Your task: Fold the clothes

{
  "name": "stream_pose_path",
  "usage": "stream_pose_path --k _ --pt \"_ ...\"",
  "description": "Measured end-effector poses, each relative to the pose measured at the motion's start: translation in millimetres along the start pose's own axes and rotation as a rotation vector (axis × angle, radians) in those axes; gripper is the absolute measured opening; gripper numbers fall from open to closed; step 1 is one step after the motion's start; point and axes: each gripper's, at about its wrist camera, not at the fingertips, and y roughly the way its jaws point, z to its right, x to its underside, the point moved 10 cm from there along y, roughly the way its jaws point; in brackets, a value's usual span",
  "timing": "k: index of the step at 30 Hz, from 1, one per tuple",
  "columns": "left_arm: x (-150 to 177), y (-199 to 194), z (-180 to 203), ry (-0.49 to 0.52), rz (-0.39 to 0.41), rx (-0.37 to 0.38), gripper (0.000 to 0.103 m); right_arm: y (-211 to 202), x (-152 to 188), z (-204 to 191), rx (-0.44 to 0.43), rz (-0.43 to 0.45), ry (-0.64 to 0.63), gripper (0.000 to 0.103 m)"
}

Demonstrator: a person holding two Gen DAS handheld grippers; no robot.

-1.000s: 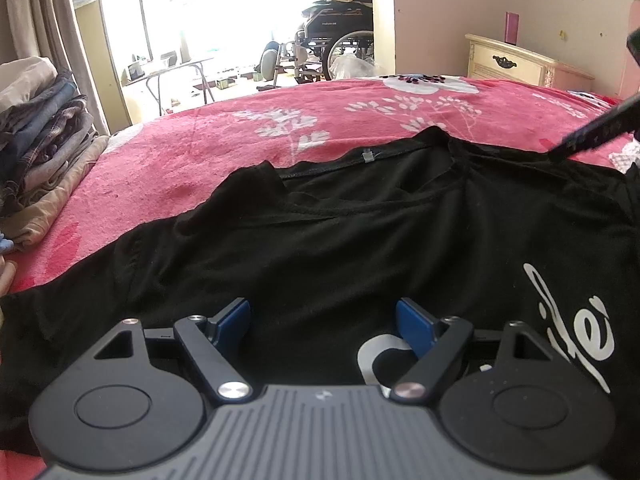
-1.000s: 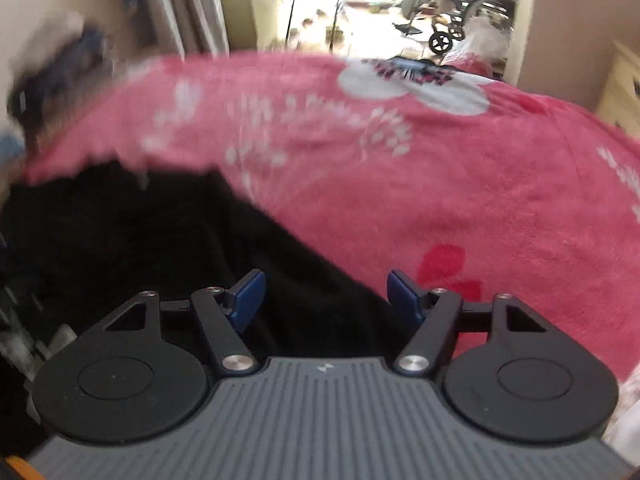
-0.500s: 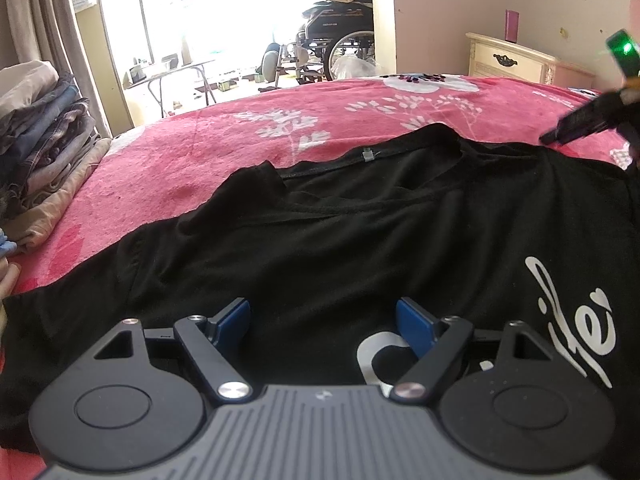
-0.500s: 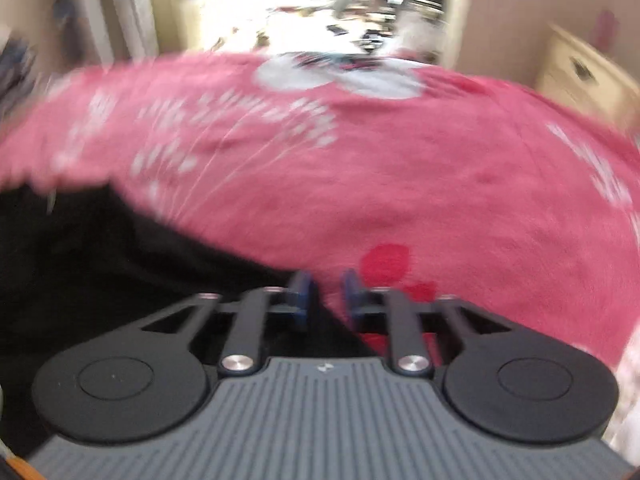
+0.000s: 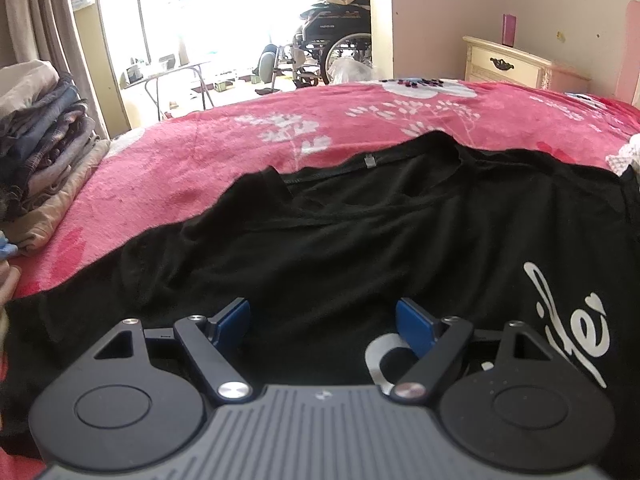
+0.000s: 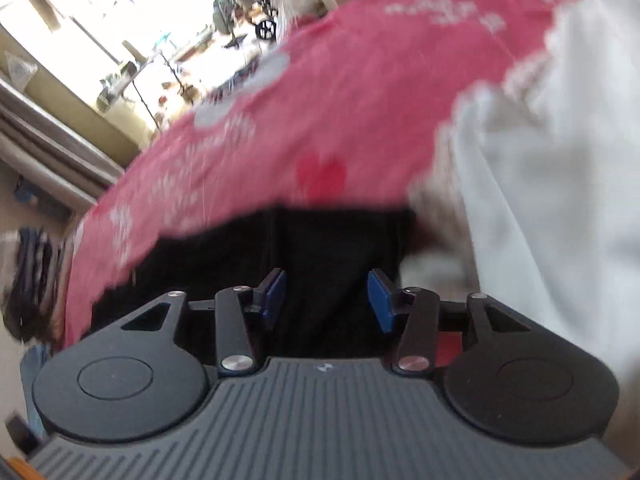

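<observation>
the left wrist camera sits low and close over the black t-shirt [image 5: 360, 232], looking level-headed across the pink blanket [image 5: 200, 160] toward a bright doorway. the right wrist camera is rolled, its horizon tilted, blurred, close above the shirt's edge beside white cloth [image 6: 552, 168]. the 2 views share shirt, blanket and doorway.

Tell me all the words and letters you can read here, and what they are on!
"C": a big white letter on the black T-shirt, partly hidden behind the left gripper.
White curly script on the shirt's right side: cut off at the edge, ends in something like "ife", not readable for sure.
Neck tag: too small to read.
Right wrist view: blurred, no words.
</observation>
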Motion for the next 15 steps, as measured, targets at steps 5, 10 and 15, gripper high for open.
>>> stream_pose_path --k 5,10,15 --pt "-19 -18 0 -0.004 0.068 0.028 0.081 -57 42 -7 -0.055 0.012 -0.002 0.045" --pt "-33 -40 31 0.067 0.094 0.158 0.081 -140 66 -2 -0.047 0.096 -0.018 0.045" --pt "-33 -70 96 0.217 0.117 0.356 0.081 -198 117 30 0.04 0.086 0.044 0.045"
